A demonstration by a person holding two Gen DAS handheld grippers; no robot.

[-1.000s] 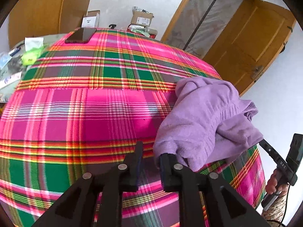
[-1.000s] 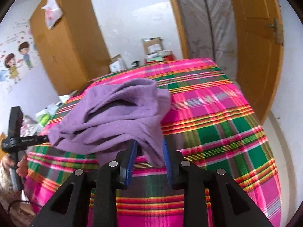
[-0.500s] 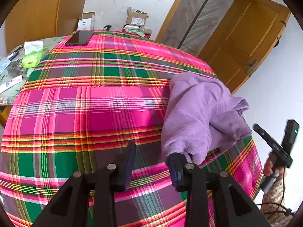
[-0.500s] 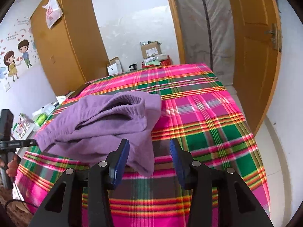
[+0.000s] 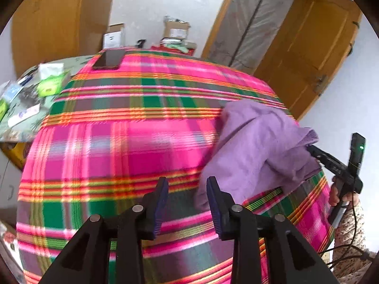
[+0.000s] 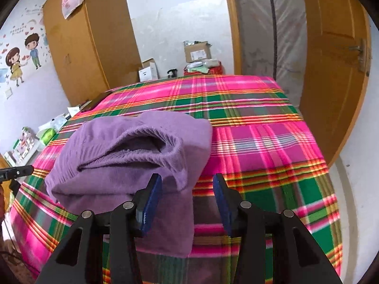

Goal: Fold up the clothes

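Note:
A purple garment [image 5: 255,146] lies bunched in a loose fold on the plaid bedspread [image 5: 132,146], near the bed's front right corner. My left gripper [image 5: 187,201] stands open just before its near corner, and the cloth's tip rests by the right finger without being pinched. In the right wrist view the garment [image 6: 132,151] shows its open hem on top. A lower flap reaches between the jaws of my right gripper [image 6: 187,196], which is open with its pads off the cloth. The right gripper [image 5: 331,163], held by a hand, also appears at the garment's far side.
A dark phone [image 5: 109,59] lies on the bed's far left corner. A cluttered side table [image 5: 30,94] stands left of the bed. Cardboard boxes [image 6: 197,51] sit against the back wall, between a wooden wardrobe [image 6: 90,45] and an open door [image 6: 331,71].
Both grippers opened and let go of the purple garment, which settled onto the bedspread. The right gripper drew back a little from the cloth.

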